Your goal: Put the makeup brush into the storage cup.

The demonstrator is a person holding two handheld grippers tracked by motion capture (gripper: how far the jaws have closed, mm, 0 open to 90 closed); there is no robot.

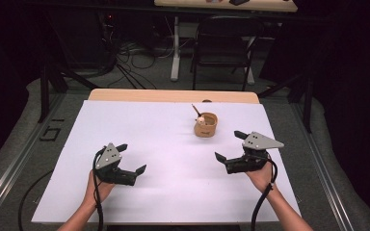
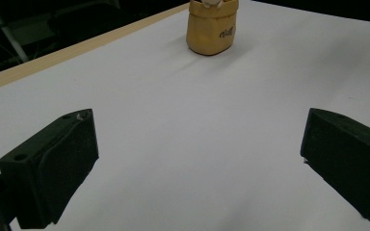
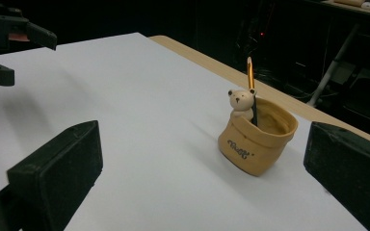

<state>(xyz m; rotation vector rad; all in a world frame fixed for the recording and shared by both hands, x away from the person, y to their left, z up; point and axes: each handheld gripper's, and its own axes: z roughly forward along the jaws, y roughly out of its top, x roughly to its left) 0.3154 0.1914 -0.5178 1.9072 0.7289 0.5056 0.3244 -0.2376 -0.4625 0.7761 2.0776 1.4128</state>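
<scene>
So on the left side of the high view, the left gripper (image 1: 131,158) sat low over the white table (image 1: 164,192), held in the person's left hand (image 1: 98,187), cable trailing back toward the near edge. Its jaws were spread wide with nothing between them, just bare white surface. The left gripper view backed that up: two black jaws far apart at the bottom corners, and the holder (image 2: 211,29) way off ahead near the top edge of the picture, well apart from them.

Moving toward the middle, the tan pen holder (image 1: 205,124) stood upright on the table, a bit right of centre and closer to the far wooden edge than to the person. It looked like a little sack with a rolled rim, some dark lettering on the front, and a small bear figure (image 3: 241,103) perched at the rim. A pencil (image 3: 250,74) stuck up out of it, leaning slightly.

Over on the right, the right gripper (image 1: 230,146) was held in the right hand (image 1: 261,176), near the holder but not touching it. Its jaws were also gaping open and empty. In the right gripper view the holder sat between the two jaws but farther out.
</scene>
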